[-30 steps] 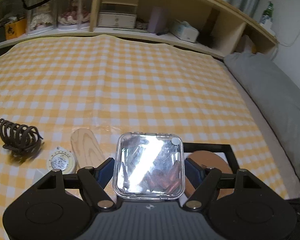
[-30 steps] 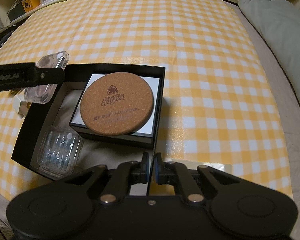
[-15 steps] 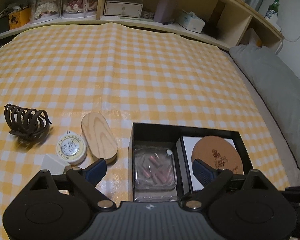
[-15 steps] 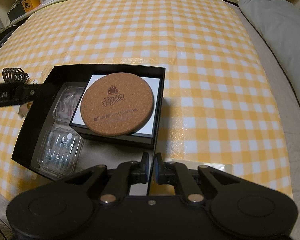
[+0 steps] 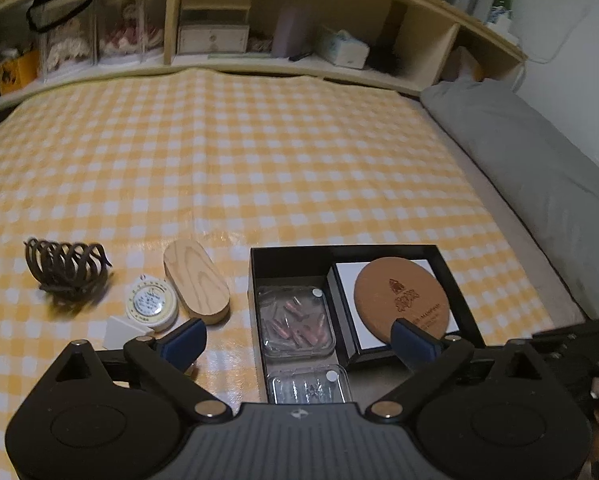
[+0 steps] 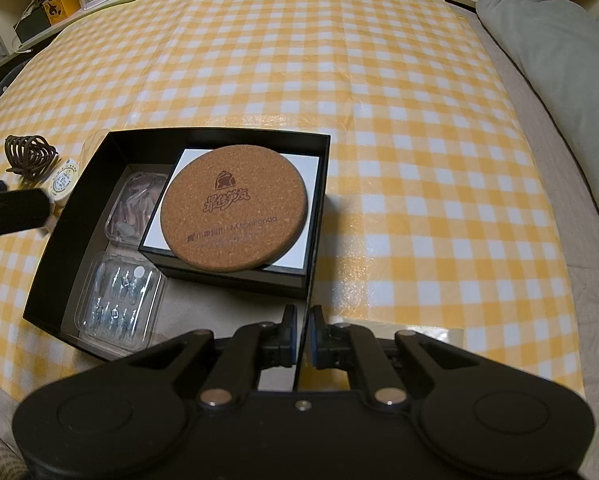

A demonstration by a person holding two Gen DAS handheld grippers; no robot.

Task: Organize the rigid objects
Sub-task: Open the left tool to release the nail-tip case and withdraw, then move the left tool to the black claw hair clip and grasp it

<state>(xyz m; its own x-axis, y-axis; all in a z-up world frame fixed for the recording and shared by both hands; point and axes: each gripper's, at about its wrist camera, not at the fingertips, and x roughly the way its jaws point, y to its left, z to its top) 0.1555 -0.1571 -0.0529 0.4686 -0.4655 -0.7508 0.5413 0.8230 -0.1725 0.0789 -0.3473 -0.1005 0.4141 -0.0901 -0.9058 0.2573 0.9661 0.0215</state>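
While my right gripper (image 6: pixel 304 336) is clenched on the near wall of the black box (image 6: pixel 99 152) and holds it steady, my left gripper (image 5: pixel 299 340) has just been opening its jaws, and nothing is between them. The clear case of pink pieces (image 5: pixel 295 318) lies flat in the left part of the box, just beside the white card with the cork coaster (image 5: pixel 401 296) and just behind a second clear case (image 5: pixel 309 388). Its long axis runs away from me, along the left wall. I judge this placing is finished. Next I would take the wooden oval (image 5: pixel 197 282), which lies outside on the checked cloth (image 5: pixel 259 140), its long axis slanting from far left to near right. I should turn the left wrist so the jaws cross its short width, and keep the right grip firm.
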